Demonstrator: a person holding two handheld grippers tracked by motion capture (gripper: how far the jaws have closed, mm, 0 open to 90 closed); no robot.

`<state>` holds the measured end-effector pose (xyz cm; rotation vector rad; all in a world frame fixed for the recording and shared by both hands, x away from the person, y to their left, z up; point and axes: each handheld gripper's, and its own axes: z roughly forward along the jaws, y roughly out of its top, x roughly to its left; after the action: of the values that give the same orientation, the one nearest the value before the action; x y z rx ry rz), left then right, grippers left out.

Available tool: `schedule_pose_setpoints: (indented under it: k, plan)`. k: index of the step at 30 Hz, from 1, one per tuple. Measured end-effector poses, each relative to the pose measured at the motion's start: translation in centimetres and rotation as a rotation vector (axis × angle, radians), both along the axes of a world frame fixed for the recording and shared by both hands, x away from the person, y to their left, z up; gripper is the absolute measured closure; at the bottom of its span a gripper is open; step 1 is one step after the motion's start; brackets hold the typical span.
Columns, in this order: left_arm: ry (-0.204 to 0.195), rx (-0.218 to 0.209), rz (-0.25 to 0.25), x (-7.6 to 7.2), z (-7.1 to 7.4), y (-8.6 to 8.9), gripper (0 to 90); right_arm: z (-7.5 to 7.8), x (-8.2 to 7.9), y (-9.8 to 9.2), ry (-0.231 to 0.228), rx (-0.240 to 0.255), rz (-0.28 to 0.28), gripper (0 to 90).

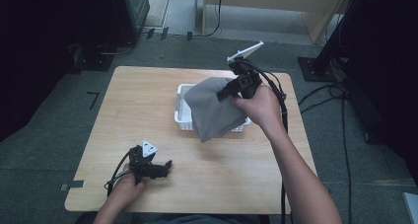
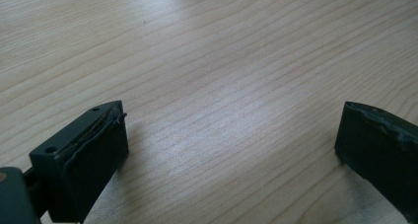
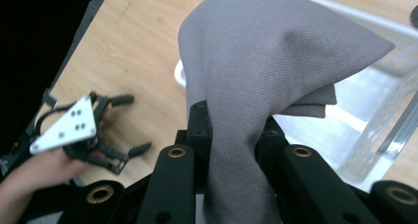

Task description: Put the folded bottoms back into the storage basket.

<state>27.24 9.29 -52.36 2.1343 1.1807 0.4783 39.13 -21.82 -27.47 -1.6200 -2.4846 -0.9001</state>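
Grey cloth (image 1: 213, 108) hangs limp over a white basket (image 1: 181, 116), pinched in the right tool (image 3: 235, 135): soft, light, draping freely, best held at a bunched edge. Left tool (image 1: 165, 167) rests open and empty on the wooden surface (image 1: 148, 100).

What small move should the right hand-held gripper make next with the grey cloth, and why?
Probably lift a little higher. The right hand-held gripper is shut on the cloth, but its lower edge hangs over the front rim of the white basket, so it looks not yet clear. The left hand-held gripper rests open on the table.
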Motion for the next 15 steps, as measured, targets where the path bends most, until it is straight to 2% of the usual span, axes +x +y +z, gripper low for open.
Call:
schedule_pose_setpoints:
  k: [2,6,10,12,15]
  plan:
    - [0.001,0.0,0.0,0.0,0.0,0.0,0.0,0.4,1.4,0.1,-0.009,0.003,-0.018,75.6]
    - [0.002,0.001,-0.001,0.0,0.0,0.0,0.0,0.5,3.1,0.4,-0.039,0.012,-0.041,75.5]
    - [0.001,-0.002,0.001,0.0,0.0,0.0,0.0,0.1,4.3,0.8,-0.041,0.028,-0.051,75.5]
    - [0.001,0.002,-0.002,0.0,0.0,0.0,0.0,-0.6,5.3,1.5,-0.028,0.046,-0.053,75.5]
    - [0.0,0.002,-0.002,0.0,0.0,0.0,0.0,-1.3,5.8,2.1,-0.016,0.056,-0.045,75.4]
